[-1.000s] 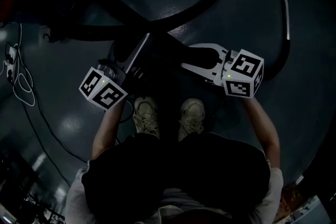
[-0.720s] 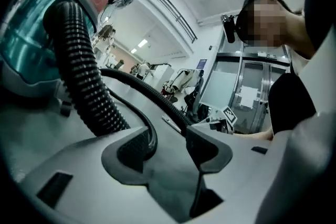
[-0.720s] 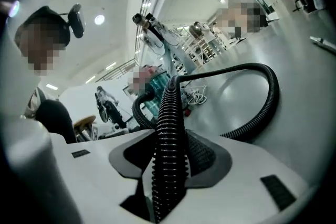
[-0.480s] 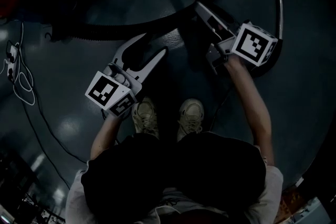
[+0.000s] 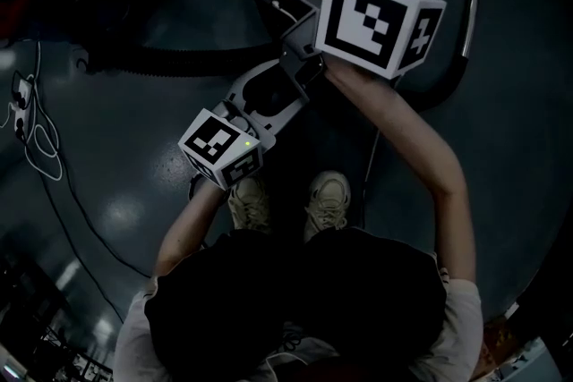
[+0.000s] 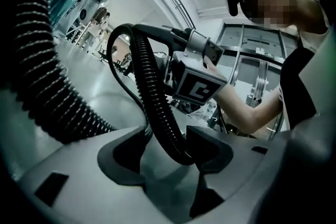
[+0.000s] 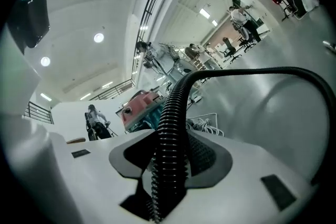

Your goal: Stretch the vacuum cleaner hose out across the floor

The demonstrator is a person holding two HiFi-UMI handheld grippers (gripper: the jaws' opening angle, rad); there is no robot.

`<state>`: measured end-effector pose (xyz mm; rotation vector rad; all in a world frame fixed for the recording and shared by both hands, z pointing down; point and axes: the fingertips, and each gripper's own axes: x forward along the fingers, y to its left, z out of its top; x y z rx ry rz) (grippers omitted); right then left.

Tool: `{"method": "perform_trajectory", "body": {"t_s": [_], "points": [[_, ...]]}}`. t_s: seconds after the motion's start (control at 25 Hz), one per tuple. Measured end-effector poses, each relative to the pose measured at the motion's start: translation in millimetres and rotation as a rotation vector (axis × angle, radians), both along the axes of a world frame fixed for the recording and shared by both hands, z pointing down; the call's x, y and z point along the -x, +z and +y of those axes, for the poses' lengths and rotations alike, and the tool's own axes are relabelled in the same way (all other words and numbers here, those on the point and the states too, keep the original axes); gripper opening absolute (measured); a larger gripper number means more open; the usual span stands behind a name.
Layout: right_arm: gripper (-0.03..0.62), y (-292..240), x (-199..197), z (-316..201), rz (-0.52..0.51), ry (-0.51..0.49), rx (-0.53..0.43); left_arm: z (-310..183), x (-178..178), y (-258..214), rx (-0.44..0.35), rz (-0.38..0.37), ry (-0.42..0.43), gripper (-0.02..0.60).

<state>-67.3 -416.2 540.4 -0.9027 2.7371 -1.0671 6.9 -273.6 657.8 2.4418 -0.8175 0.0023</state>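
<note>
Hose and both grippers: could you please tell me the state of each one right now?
Hose, held up in an arc, not yet stretched straight.
Right gripper, shut on the hose.
Left gripper, open, hose passing loosely between its jaws.

grippers (image 6: 167, 150) (image 7: 167, 160) 2 | hose (image 7: 173, 107) 1 | shoes (image 5: 249, 197) (image 5: 327, 192) 2 | vacuum cleaner (image 7: 137, 106) 1

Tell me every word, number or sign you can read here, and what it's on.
No words or numbers are readable anywhere.
Lower black-and-white marker cube: square code pattern only, no letters.
Upper black-and-white marker cube: the same.
</note>
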Motion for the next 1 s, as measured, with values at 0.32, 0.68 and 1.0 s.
{"method": "perform_trajectory", "body": {"t_s": [0.32, 0.68, 1.0], "points": [[0.173, 1.5, 9.1, 12.8, 0.08, -0.121, -0.01, -21.6, -25.9, -9.4, 0.033, -0.001, 0.041, 0.227], [0.173, 12.6, -44.5, 63.8, 0.494, -0.424, -0.444, -41.6, 17.5, -33.0, 0.083, 0.202, -0.098, 0.226], [0.173, 120.6, -140.9, 150.2, 0.648, -0.865, -0.071, -37.2, 30.4, -37.7, 0.059, 0.174, -0.086, 0.227]]}}
